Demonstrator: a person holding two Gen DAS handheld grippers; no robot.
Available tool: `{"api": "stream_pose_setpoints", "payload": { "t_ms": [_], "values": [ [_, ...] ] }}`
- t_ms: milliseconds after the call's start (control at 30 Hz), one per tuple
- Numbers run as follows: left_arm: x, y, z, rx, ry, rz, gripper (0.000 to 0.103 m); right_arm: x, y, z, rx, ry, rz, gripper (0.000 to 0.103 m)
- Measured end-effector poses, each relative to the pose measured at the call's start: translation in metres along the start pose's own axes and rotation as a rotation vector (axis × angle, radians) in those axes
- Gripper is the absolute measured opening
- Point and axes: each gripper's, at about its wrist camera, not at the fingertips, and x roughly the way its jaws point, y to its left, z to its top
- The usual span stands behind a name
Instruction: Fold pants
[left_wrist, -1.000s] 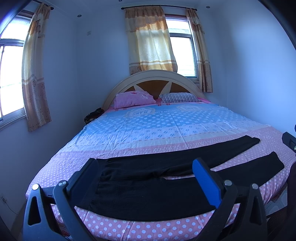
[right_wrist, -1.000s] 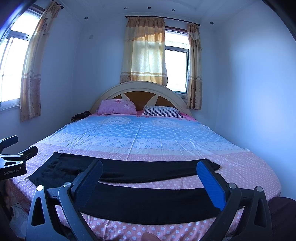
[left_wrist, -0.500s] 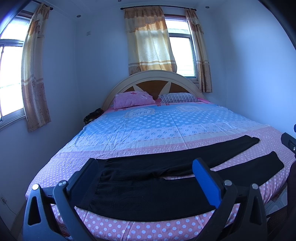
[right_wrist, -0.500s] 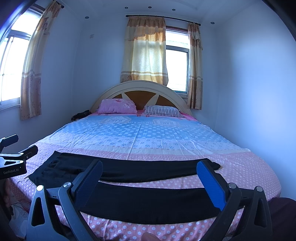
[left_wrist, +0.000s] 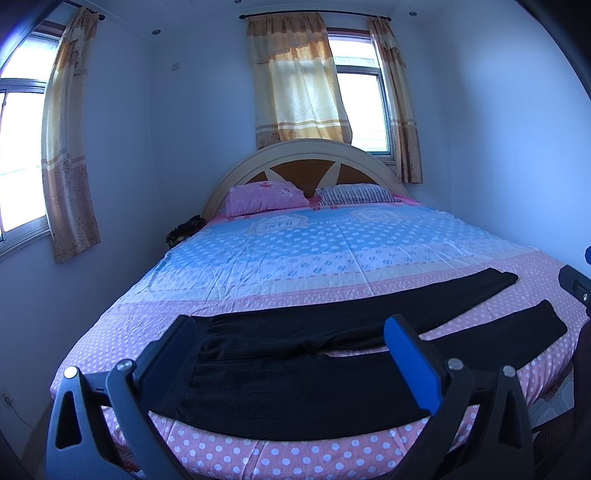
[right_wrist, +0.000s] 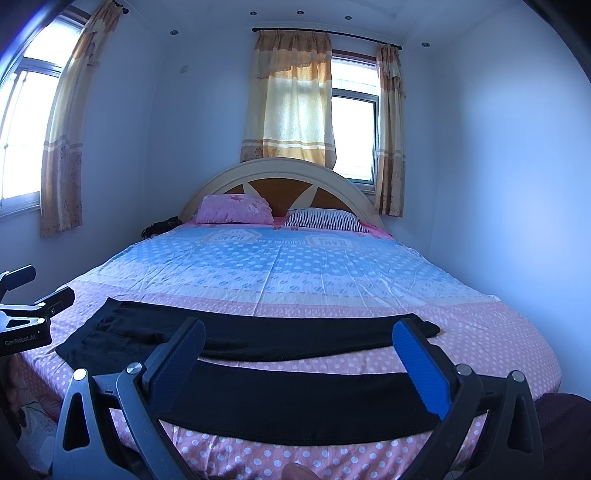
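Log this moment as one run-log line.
task: fold pants | pants: flat, unfolded on bed | left hand-held gripper: open, empty | right hand-held gripper: open, empty | stage: pre-grasp

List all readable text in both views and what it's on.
"GenRobot.AI": on the body of the left gripper, seen from the right wrist view.
"JEANS": upside down in a badge print on the bedsheet; the smaller lines around it and the other badges are too blurred to read.
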Motion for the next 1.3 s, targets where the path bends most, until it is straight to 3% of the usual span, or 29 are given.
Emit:
{"api": "stream_pose_setpoints", "payload": {
  "t_ms": [600,933,1133,1300],
  "values": [
    [0.009,0.0,-0.008,0.004,0.022,0.008,0.103,0.027,0.004,-0.009,-0.052,0.067,-0.041,0.102],
    [0.062,0.024,-0.017,0.011,0.087,0.092,0.103,0.086,-0.023,-0.033,-0.06,0.195,-0.108,0.102],
    [0.105,0.049,-0.023,0.005,0.156,0.138,0.103,0.123,-0.036,-0.043,-0.073,0.261,-0.136,0.102],
    [0.144,0.06,-0.025,0.058,0.227,0.174,0.103,0.16,-0.053,-0.05,-0.08,0.328,-0.17,0.102]
  ]
}}
